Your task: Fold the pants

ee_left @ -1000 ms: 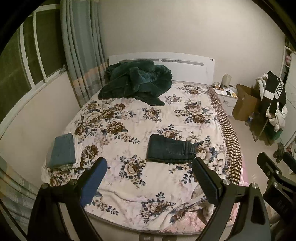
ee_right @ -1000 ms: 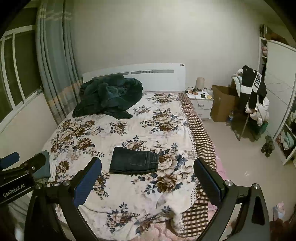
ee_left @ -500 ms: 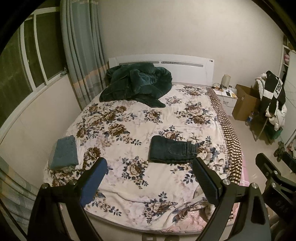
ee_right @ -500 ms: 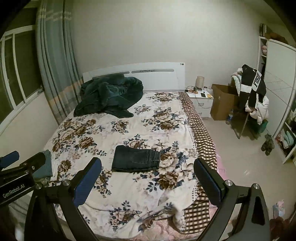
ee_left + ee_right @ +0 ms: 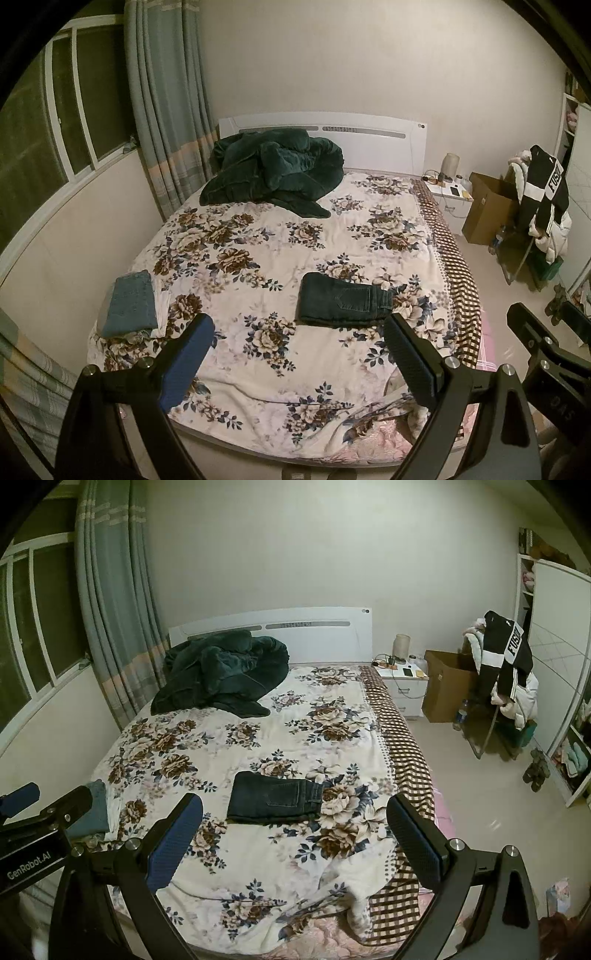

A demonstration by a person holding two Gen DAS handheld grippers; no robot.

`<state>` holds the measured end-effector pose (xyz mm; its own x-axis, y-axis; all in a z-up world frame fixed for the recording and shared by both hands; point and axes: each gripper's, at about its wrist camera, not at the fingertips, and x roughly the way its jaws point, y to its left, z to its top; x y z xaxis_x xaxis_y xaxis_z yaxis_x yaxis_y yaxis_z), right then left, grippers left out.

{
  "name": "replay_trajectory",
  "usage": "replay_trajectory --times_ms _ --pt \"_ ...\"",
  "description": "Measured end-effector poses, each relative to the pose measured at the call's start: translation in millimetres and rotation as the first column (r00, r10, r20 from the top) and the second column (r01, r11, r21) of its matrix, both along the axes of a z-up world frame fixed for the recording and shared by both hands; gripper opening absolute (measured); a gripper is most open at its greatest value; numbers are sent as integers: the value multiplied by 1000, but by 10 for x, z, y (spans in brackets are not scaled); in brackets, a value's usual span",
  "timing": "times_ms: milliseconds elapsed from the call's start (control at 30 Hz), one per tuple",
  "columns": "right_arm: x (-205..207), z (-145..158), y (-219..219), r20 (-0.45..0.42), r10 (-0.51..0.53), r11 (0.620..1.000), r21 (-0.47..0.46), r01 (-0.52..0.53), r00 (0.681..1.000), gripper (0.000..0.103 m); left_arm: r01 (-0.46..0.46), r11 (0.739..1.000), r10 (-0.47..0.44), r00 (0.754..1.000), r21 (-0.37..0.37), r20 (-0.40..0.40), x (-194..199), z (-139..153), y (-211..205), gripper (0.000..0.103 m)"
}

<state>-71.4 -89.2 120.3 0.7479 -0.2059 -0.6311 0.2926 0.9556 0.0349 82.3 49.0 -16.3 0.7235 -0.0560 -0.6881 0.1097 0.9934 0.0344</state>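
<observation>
We have drawn back from the bed (image 5: 258, 240), so the folded dark jeans (image 5: 343, 301) lie farther off than a second ago. Our left gripper (image 5: 297, 354) and right gripper (image 5: 295, 829) both keep their jaws wide apart, holding nothing.

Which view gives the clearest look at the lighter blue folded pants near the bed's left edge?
The left wrist view: the lighter folded pants lie fully exposed on the bed. In the right wrist view the left hand-held gripper covers much of them.
</observation>
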Motion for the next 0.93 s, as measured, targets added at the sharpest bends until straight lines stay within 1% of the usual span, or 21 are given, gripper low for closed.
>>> replay_trajectory --times_ms 200,333,767,933 --pt "-8 -6 13 -1 -2 1000 4 2 1000 101 1 1000 -1 1000 1 -4 -10 -9 -1 94" --pt "-12 19 45 -1 1 1000 2 -1 1000 101 2 1000 -2 1000 1 -7 -48 54 12 94" --pt "-2 13 46 0 2 1000 1 -2 1000 101 -1 1000 1 1000 -3 -1 -52 32 18 94" --pt "-26 48 89 0 2 1000 -4 -2 1000 101 -3 1000 3 1000 -10 -6 -105 78 -4 94"
